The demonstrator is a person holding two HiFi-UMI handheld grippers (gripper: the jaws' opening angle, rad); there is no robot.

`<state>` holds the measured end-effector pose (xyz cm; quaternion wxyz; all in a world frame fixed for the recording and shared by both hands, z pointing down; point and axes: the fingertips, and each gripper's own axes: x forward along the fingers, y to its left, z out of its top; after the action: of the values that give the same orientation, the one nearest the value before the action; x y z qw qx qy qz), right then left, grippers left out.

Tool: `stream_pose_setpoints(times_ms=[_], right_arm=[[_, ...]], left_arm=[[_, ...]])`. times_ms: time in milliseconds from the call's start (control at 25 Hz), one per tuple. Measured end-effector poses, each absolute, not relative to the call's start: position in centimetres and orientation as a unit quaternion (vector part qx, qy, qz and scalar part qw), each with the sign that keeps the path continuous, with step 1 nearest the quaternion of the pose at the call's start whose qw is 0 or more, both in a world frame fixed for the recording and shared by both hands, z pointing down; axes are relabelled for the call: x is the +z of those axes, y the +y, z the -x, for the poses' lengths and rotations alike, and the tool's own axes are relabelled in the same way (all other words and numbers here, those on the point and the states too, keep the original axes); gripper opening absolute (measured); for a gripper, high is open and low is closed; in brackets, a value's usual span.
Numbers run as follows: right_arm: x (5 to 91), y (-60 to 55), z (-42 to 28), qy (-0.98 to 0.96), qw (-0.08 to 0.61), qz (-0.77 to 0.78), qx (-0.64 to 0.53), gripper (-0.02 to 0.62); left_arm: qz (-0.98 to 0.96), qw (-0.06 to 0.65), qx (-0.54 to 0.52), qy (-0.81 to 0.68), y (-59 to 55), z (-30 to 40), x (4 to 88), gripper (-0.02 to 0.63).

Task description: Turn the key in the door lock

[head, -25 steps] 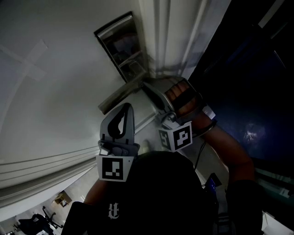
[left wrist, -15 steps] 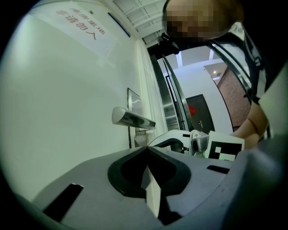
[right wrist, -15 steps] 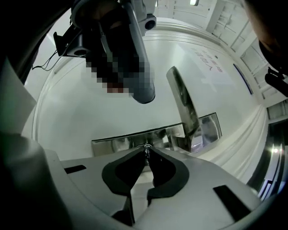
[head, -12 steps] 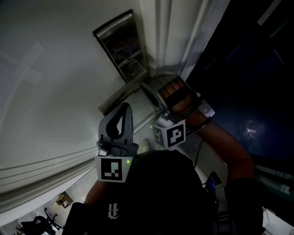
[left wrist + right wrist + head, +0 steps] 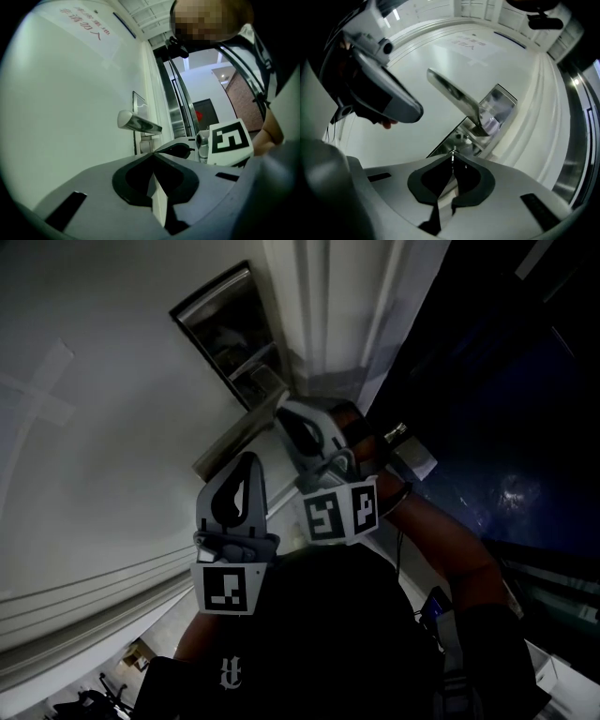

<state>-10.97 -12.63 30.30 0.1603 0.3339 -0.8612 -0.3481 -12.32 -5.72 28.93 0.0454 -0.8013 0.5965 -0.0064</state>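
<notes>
My right claw [image 5: 452,163], clamped on the key [image 5: 452,153], has swung left toward the lock [image 5: 462,137]; insertion looks next. My left claw [image 5: 152,157] hangs closed, empty.

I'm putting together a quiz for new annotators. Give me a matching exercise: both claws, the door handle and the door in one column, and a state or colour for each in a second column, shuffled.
Column one
1. left claw
2. right claw
3. door handle
4. door

Column two
A. plain white
B. shiny metal lever
C. shut, nothing in it
D. shut on what looks like a thin key, at the lock plate

Pairs: 1-C, 2-D, 3-B, 4-A
</notes>
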Motion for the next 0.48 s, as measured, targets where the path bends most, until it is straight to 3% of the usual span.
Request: stream_pose_setpoints(times_ms=[480], right_arm=[[30.3,-13.8,10.0,-0.943,-0.014,-0.303,0.136,0.021]], left_arm=[[0.801,0.05,-0.005,0.596,-5.5,12.0,28.8,0.006]])
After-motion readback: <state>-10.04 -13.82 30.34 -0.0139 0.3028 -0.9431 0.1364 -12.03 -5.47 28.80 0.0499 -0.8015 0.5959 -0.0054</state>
